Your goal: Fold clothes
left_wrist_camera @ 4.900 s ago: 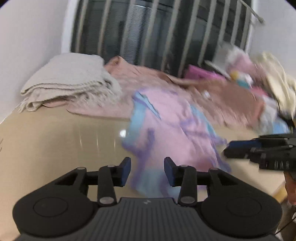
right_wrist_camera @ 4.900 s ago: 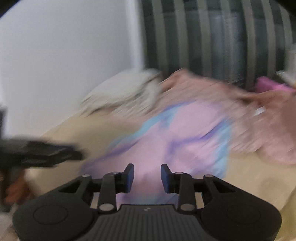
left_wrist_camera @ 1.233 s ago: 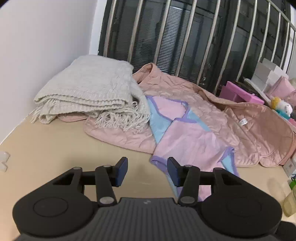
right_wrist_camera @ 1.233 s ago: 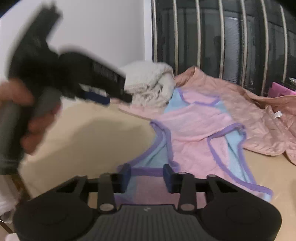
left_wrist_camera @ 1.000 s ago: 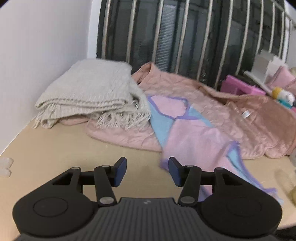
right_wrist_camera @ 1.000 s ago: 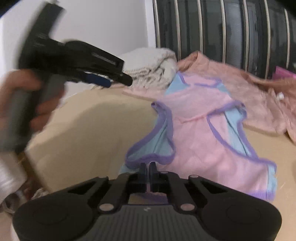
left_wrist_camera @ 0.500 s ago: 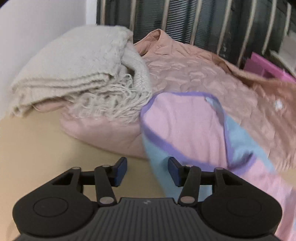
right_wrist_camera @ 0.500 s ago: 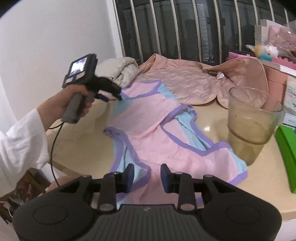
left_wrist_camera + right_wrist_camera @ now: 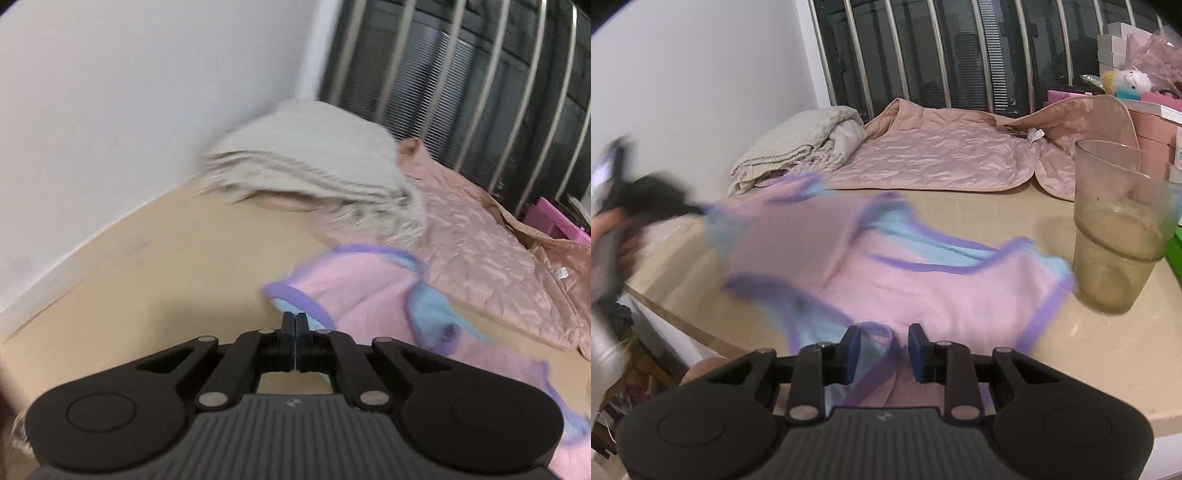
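Garment (image 9: 923,280) in pink with purple trim lies spread on my beige table (image 9: 1089,343). My right tongs (image 9: 882,347) stand released over its near hem. My left tongs (image 9: 294,325) are clenched on its far corner, lifting it. Beside it, a plastic cup (image 9: 1119,229); beyond, a quilted jacket (image 9: 942,155) and folded blanket (image 9: 801,147).

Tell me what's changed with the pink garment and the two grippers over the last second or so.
The left hand-held gripper went from open to shut on the pink garment, gripping its purple-trimmed far edge and lifting it toward the near side. The right hand-held gripper, shut on the near hem a second ago, is open. The folded knit blanket, quilted jacket and plastic cup stayed put.
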`<state>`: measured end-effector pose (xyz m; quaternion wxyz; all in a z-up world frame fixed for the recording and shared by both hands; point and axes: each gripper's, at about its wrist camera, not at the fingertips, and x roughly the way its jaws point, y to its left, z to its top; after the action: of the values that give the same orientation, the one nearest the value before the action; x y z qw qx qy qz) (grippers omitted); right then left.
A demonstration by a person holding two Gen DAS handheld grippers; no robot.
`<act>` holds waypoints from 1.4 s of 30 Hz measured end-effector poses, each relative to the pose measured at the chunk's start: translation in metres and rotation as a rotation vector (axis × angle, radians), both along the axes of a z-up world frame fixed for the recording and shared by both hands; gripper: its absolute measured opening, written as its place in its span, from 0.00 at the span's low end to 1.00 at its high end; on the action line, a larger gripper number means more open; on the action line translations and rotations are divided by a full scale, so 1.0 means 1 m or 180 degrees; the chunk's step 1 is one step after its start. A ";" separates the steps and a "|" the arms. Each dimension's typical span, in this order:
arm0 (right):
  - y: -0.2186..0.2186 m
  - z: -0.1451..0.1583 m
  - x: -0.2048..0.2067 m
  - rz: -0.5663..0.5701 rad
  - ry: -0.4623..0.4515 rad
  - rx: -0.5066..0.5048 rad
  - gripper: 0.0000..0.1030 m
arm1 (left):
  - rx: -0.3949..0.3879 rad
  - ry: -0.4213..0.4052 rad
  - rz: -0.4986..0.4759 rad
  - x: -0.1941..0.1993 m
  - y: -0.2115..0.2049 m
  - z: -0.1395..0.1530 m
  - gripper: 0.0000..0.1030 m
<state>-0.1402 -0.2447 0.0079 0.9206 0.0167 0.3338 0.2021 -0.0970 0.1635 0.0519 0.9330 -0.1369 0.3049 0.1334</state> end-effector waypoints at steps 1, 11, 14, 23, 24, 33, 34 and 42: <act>0.002 0.001 0.004 0.0005 0.0012 -0.0045 0.25 | 0.0029 -0.0017 -0.0015 -0.009 0.000 0.001 0.03; 0.055 0.026 0.059 0.0415 -0.0031 0.0226 0.49 | 0.0249 -0.0123 -0.0856 -0.014 -0.046 0.002 0.37; 0.076 0.020 0.097 0.0329 0.0188 0.0290 0.48 | 0.0164 -0.0052 -0.1125 0.008 -0.064 -0.009 0.37; 0.061 0.039 0.139 -0.0542 0.0020 0.0149 0.07 | 0.0190 0.0006 -0.1068 -0.018 -0.032 -0.032 0.43; 0.060 0.039 0.141 -0.0682 0.0030 -0.0037 0.14 | 0.0188 0.0025 -0.1069 -0.018 -0.033 -0.033 0.43; 0.209 0.061 0.116 0.1242 -0.0334 -0.0453 0.37 | 0.0202 -0.0008 -0.1360 -0.012 -0.047 -0.036 0.43; 0.235 0.052 0.124 0.1469 -0.0254 -0.0568 0.37 | 0.0170 -0.0018 -0.1345 -0.009 -0.048 -0.036 0.43; 0.296 0.021 0.187 0.1613 0.0443 -0.0889 0.01 | 0.0145 0.0036 -0.1806 0.008 -0.062 -0.036 0.03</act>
<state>0.0463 0.0517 0.0292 0.8091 -0.1802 0.4141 0.3761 -0.0895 0.1014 0.0161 0.9342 -0.0244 0.3331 -0.1255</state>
